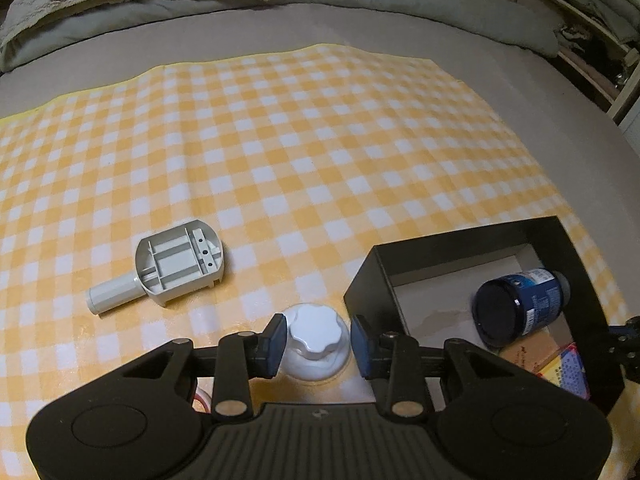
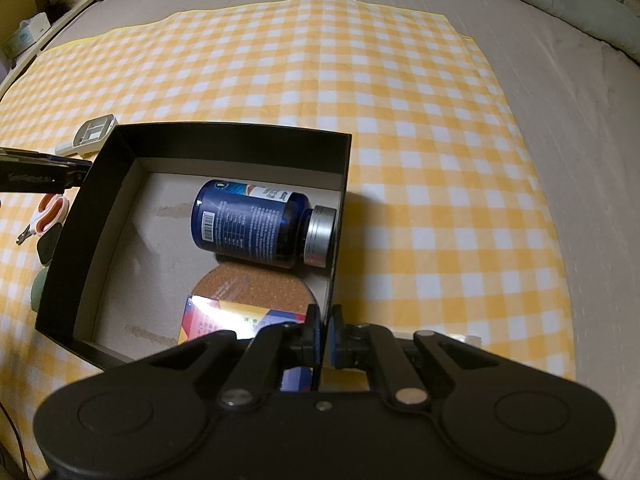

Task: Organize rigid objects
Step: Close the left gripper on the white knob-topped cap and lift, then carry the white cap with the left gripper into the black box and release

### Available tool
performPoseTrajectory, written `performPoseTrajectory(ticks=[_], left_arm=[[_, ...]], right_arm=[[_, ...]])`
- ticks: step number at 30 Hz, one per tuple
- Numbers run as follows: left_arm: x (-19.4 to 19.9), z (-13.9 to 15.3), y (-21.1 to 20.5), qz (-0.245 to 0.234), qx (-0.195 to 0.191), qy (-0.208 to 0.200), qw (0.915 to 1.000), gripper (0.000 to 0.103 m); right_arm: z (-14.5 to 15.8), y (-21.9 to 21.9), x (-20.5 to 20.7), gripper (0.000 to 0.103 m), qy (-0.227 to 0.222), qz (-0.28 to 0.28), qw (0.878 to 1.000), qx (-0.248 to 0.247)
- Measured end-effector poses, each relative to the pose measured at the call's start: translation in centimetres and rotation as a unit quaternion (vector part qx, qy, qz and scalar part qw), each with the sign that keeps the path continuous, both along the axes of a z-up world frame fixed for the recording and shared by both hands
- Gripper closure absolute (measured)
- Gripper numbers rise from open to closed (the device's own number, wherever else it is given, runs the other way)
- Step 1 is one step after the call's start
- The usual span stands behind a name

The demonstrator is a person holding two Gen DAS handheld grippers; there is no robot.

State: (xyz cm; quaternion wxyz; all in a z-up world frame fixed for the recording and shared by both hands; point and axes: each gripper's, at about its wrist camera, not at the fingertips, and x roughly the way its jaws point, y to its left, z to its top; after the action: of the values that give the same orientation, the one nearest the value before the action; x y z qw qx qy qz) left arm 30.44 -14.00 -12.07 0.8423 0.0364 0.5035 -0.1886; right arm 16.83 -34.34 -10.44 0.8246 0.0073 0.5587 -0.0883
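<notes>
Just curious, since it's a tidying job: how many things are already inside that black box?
3. A blue bottle lies on its side at the black box's far end, a cork disc sits nearer, and a colourful packet overlaps it. The claw may hide more.
</notes>
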Motion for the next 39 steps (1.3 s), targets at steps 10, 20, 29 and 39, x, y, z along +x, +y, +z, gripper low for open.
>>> performPoseTrajectory(ticks=[10, 20, 29, 39], left_arm=[[0.6, -0.9, -0.4, -0.003, 0.020, -0.006, 0.9998, 0.072], [0.1, 4.3, 1.5, 0.039, -0.005, -0.061, 0.9974, 0.072], [-3.7, 6.6, -2.7, -0.061, -0.074, -0.045, 0.9944, 0.072], [-7.0, 1.6, -8.9, -0.152, 0.007, -0.023, 0.9882, 0.072]], right_arm=[[0.0, 0.0, 0.0, 0.098, 0.001, 0.000, 1.000, 0.000], [0.0, 0.0, 0.1, 0.098, 0.001, 0.001, 1.000, -0.002], [0.0, 0.2, 0.0, 0.098, 0.003, 0.005, 1.000, -0.006], [0.2, 0.2, -0.1, 0.098, 0.003, 0.009, 1.000, -0.006]])
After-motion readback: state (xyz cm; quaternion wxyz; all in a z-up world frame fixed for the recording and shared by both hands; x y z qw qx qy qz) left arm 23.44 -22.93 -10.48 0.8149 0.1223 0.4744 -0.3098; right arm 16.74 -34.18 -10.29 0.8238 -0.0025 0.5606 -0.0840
